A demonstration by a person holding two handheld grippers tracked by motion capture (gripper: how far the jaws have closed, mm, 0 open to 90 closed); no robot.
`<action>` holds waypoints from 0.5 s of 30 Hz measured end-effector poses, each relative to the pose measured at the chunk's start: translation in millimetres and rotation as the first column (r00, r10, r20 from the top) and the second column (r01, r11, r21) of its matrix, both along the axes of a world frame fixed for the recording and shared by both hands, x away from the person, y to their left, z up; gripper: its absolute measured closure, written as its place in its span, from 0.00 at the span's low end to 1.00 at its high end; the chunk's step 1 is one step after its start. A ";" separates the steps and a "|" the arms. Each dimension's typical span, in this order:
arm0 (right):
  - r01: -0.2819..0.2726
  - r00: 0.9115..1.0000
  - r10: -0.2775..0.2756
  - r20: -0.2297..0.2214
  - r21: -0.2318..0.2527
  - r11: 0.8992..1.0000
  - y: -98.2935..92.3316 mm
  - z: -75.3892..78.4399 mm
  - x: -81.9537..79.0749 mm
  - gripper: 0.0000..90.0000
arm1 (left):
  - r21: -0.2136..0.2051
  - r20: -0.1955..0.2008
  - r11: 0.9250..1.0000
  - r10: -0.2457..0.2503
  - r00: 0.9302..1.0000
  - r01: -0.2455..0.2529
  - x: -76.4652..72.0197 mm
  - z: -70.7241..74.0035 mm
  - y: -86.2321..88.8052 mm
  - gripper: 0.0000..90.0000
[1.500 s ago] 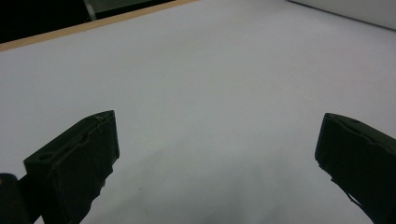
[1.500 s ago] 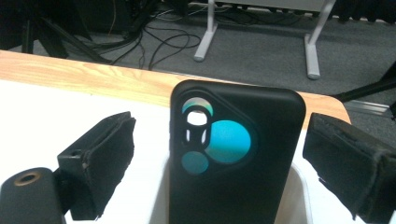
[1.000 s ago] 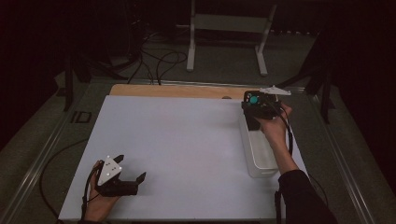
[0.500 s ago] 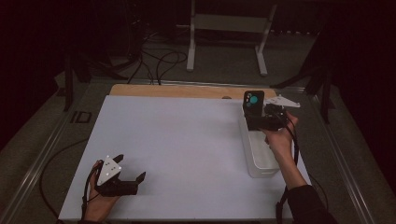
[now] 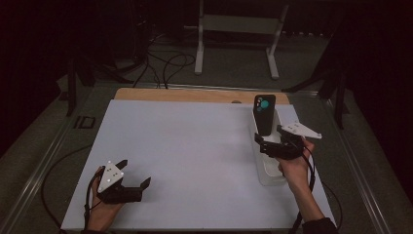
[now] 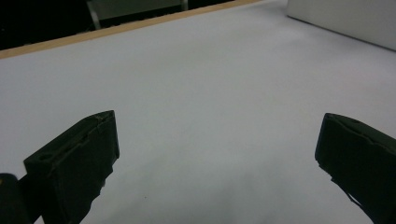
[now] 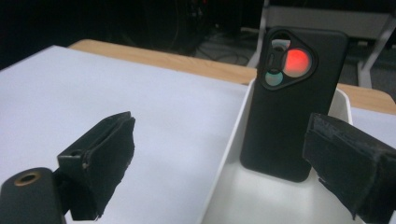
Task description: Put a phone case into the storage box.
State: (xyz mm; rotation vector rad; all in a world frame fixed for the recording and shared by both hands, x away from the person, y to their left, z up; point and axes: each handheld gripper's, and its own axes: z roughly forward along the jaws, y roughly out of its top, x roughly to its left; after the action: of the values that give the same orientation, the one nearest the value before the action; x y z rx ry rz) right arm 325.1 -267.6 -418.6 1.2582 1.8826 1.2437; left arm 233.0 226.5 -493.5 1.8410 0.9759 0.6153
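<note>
Two grippers are at work over the white table (image 5: 195,146), and both have their jaws apart with nothing between them. The left gripper (image 5: 134,187) rests low near the front left corner, its jaws spread wide over bare table surface in the left gripper view. The right gripper (image 7: 224,163) is at the near end of a white tray (image 5: 267,175), pointing along it toward a black phone (image 5: 265,114).

That phone stands upright at the tray's far end, apparently leaning back against the end wall, camera side facing the right gripper. From the right gripper view its lower edge sits on the tray floor (image 7: 261,200), and the jaws stand well short of it, one outside the tray wall and one over the tray.

I judge the phone to be stiff, fairly heavy for its thickness, and slick on its flat faces, with glass that would not take a fall kindly. A grip across the two long side edges, around the middle and below the camera bump (image 7: 286,63), looks safest. The lighting is dim, so whether it wears a rubbery case is hard to say.
</note>
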 end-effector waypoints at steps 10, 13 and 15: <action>-0.023 0.999 0.023 0.036 -0.004 1.000 -2.4 -11.9 -30.3 0.10 | -0.008 0.017 1.000 0.006 1.000 -0.006 0.0 4.4 1.3 0.00; -0.030 0.999 0.030 0.041 0.001 1.000 -5.3 -17.0 -37.6 0.10 | -0.016 0.022 1.000 0.006 1.000 -0.005 -0.2 5.8 2.0 0.00; -0.032 0.998 0.033 0.052 -0.008 0.999 -6.7 -20.8 -42.5 0.10 | -0.024 0.025 1.000 0.004 1.000 -0.003 -0.3 6.6 2.4 0.00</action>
State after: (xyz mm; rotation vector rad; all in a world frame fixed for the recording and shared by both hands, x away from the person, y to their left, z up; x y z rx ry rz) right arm 282.6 -274.3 -439.4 1.1850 1.8756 1.2734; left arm 232.8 228.9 -486.9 1.8067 0.9661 0.6247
